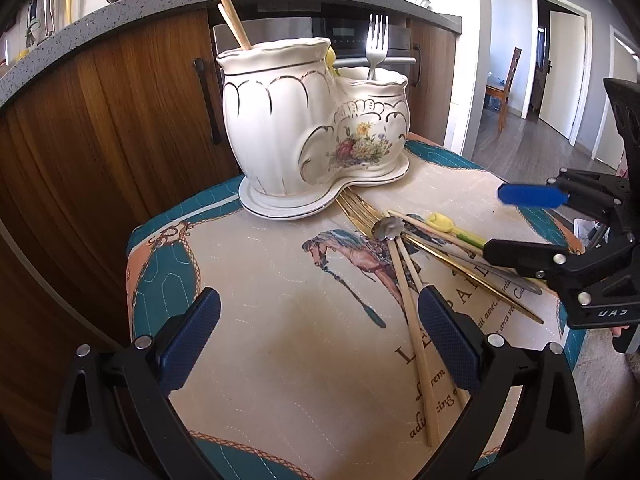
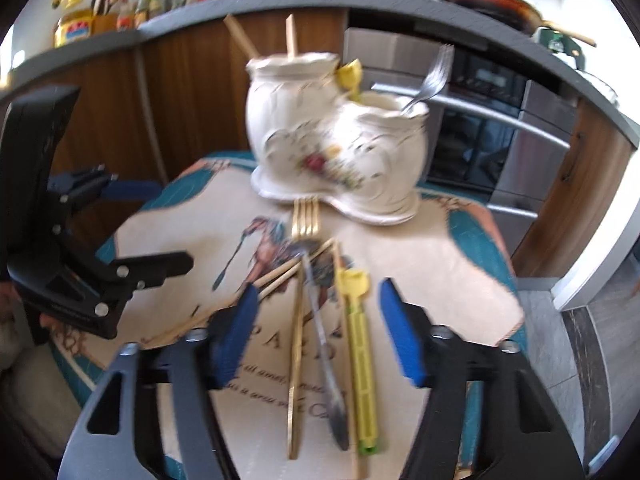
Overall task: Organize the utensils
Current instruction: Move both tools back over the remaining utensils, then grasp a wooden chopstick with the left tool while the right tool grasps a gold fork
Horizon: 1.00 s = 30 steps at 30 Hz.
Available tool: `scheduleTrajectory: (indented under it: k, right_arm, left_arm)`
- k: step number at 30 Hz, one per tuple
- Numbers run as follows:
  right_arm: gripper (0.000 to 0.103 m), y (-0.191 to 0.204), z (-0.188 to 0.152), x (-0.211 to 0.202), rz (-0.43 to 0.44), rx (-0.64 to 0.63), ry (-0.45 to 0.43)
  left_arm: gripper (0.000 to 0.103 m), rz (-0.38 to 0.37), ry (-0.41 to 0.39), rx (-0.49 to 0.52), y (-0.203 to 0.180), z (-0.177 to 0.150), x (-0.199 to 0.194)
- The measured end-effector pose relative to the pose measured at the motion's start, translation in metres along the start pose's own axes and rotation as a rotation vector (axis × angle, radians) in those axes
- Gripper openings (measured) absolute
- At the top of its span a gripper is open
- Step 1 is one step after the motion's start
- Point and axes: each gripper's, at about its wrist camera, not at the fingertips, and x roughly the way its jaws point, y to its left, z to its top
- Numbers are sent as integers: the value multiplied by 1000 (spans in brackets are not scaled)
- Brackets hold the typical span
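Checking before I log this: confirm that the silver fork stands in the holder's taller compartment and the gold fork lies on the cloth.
Wrong compartment. The silver fork stands in the ceramic holder's lower compartment, as the left wrist view shows. The gold fork does lie on the cloth.

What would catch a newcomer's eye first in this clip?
The white floral holder at the far side of the horse-print mat, with chopsticks in its tall pot and a silver fork in the low one. In front of it lies a loose pile: gold fork, yellow utensil, more chopsticks. The open right gripper straddles that pile.
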Motion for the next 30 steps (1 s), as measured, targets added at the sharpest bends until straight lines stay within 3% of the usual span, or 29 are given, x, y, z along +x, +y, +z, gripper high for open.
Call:
scheduleTrajectory:
  k: [4, 7, 14, 30]
  right_arm:
    - [23, 5, 1, 12, 63, 25, 69]
    - [16, 6, 0, 21, 88, 50, 116]
    - [13, 10, 0, 36, 39, 57, 162]
    - [13, 11, 20, 70, 18, 36, 225]
  left_arm:
    - [98, -6, 0, -13, 3, -3, 0]
    - [98, -15, -5, -24, 5, -2, 0]
    - [98, -29, -15, -30, 6, -3, -2]
    - [98, -36, -17, -51, 9, -3, -3]
